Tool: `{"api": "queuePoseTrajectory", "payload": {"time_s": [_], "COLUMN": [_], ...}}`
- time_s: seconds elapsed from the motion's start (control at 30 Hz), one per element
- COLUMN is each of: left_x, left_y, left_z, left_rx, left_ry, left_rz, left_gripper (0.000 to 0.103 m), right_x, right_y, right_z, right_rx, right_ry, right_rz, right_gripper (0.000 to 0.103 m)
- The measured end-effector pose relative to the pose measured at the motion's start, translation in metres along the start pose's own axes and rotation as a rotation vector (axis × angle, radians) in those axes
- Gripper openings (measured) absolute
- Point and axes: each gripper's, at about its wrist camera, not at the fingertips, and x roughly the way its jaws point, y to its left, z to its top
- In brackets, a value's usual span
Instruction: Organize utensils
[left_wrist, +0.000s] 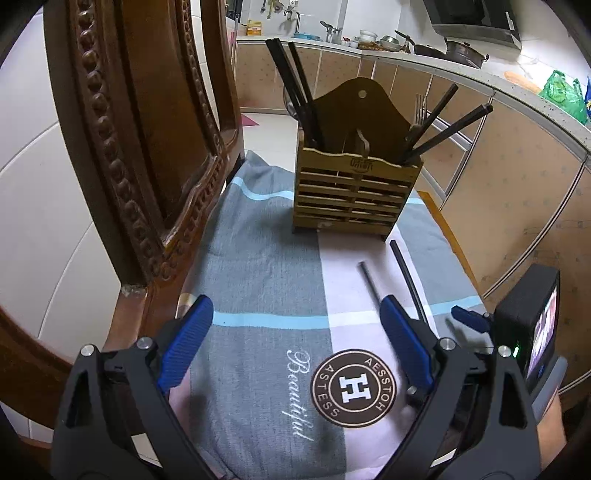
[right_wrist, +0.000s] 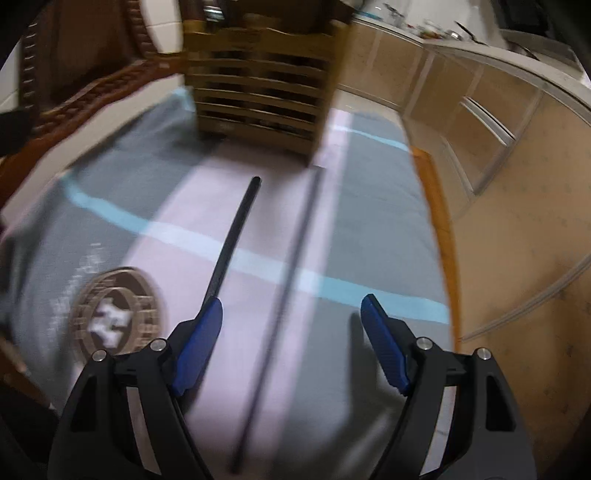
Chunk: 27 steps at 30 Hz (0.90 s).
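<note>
A slatted wooden utensil holder (left_wrist: 354, 192) stands on the cloth, with black chopsticks (left_wrist: 291, 85) and a fork (left_wrist: 420, 110) upright in it. It also shows blurred in the right wrist view (right_wrist: 258, 85). Two black chopsticks lie loose on the cloth: one (left_wrist: 408, 280) to the right, one (left_wrist: 369, 282) beside it. In the right wrist view one chopstick (right_wrist: 236, 232) runs under the left finger and the other (right_wrist: 284, 295) lies between the fingers. My left gripper (left_wrist: 295, 332) is open and empty. My right gripper (right_wrist: 291, 332) is open above the chopsticks; it shows in the left wrist view (left_wrist: 469, 319).
A grey, pink and blue cloth (left_wrist: 266, 280) with a round brown logo (left_wrist: 354, 387) covers the seat. A carved wooden chair back (left_wrist: 140, 147) rises on the left. Kitchen cabinets (left_wrist: 517, 206) and a cluttered counter (left_wrist: 406, 48) stand behind and to the right.
</note>
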Motion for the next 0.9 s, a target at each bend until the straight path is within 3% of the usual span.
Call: {"api": "queuePoseTrajectory", "payload": {"time_s": [0.1,0.17,0.23,0.33,0.6,0.8,0.9], "left_x": [0.006,0.010,0.012,0.018,0.043,0.050,0.055], "left_y": [-0.003,-0.006,-0.009,-0.010,-0.026,-0.042,-0.045], "left_z": [-0.001,-0.002,-0.003,-0.004,-0.013,-0.017,-0.018], "left_rx": [0.003,0.013,0.026,0.030,0.068,0.105,0.094], "left_ry": [0.019,0.032,0.038,0.053,0.125,0.139,0.145], "left_rz": [0.013,0.017,0.027,0.033,0.048,0.048,0.047], "left_gripper": [0.091,0.091,0.091,0.091,0.091,0.091,0.091], "right_x": [0.008,0.010,0.012,0.013,-0.008,-0.026,-0.028], "right_y": [-0.002,-0.008,-0.012,-0.012,-0.015,-0.009,-0.009], "right_z": [-0.002,0.000,0.004,0.007,-0.019,-0.044,-0.040], "right_rx": [0.035,0.073,0.085,0.093,0.150,0.168,0.154], "right_ry": [0.013,0.012,0.021,0.034,0.076,0.046,0.036], "right_rz": [-0.001,0.022,0.067,0.088,0.160,0.143,0.167], "right_gripper": [0.076,0.061,0.031,0.011,0.006,0.007,0.008]}}
